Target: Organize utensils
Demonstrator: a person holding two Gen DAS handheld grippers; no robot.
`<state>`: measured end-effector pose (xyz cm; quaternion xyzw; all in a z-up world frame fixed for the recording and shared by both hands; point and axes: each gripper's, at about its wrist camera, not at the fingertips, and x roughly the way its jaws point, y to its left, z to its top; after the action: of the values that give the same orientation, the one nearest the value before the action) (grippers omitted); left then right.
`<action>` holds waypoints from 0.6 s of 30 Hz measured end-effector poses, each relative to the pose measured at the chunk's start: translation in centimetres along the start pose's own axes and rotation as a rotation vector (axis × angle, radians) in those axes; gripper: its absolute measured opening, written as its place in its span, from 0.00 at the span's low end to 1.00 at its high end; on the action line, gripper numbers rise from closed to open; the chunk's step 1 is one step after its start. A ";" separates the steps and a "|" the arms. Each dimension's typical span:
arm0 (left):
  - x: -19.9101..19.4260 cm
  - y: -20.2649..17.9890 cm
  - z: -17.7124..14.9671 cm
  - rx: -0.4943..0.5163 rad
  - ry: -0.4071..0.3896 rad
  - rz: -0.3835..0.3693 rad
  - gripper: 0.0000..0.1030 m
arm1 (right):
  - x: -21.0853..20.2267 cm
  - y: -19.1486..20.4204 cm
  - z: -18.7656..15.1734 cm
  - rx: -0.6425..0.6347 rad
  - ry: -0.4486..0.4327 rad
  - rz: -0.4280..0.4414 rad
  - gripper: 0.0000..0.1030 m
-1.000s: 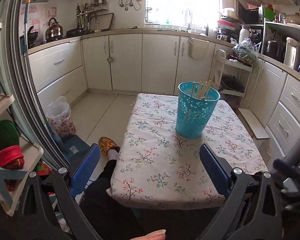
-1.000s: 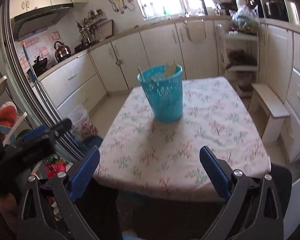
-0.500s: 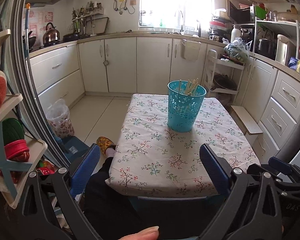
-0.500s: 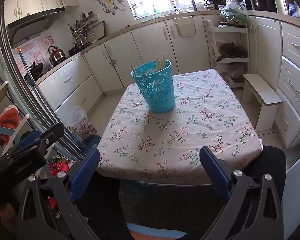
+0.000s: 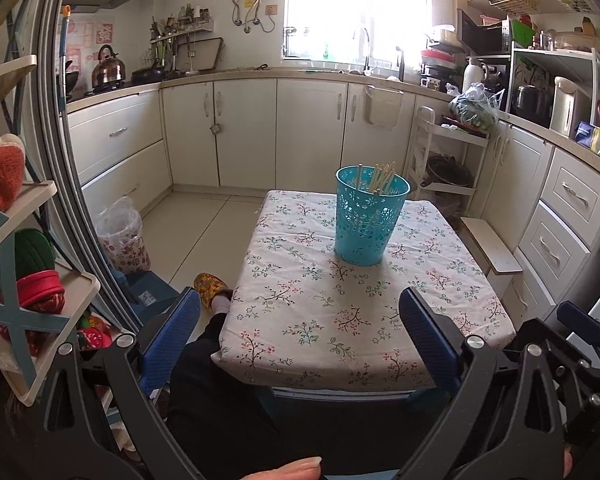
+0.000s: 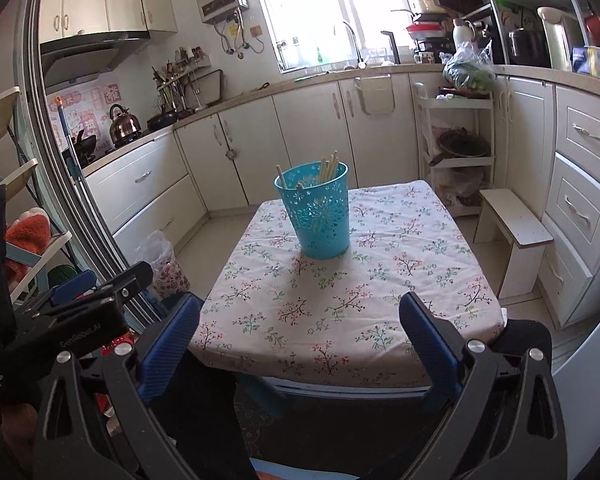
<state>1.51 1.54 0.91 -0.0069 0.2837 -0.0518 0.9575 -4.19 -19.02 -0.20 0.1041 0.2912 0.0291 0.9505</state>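
Chopsticks (image 5: 382,176) stand inside the blue basket (image 5: 366,224) at the far middle of the floral table (image 5: 300,320) (nothing loose visible). Left gripper (image 5: 300,336) and right gripper (image 6: 300,332) both gape empty, well short; looks finished.

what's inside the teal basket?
Pale wooden chopsticks stand in the basket, tips leaning on its far rim; some shafts show through the wall's cut-outs. The solid lower wall hides the bottom, so anything lying there can't be seen.

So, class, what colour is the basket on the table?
Turquoise blue basket with cut-out holes, clearest in the right wrist view.
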 end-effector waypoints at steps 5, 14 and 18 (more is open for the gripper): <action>-0.3 0.1 0.0 -0.009 -0.006 0.009 0.93 | -0.3 0.2 0.0 -0.010 -0.018 0.003 0.93; -0.7 0.4 -0.1 -0.013 -0.015 0.014 0.93 | -1.0 0.8 0.0 -0.040 -0.055 0.003 0.93; -0.8 0.2 0.0 -0.012 -0.018 0.017 0.93 | -0.9 0.8 0.0 -0.037 -0.055 0.002 0.93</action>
<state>0.87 1.82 1.34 -0.0107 0.2753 -0.0416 0.9604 -4.95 -18.37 0.49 0.0874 0.2642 0.0324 0.9600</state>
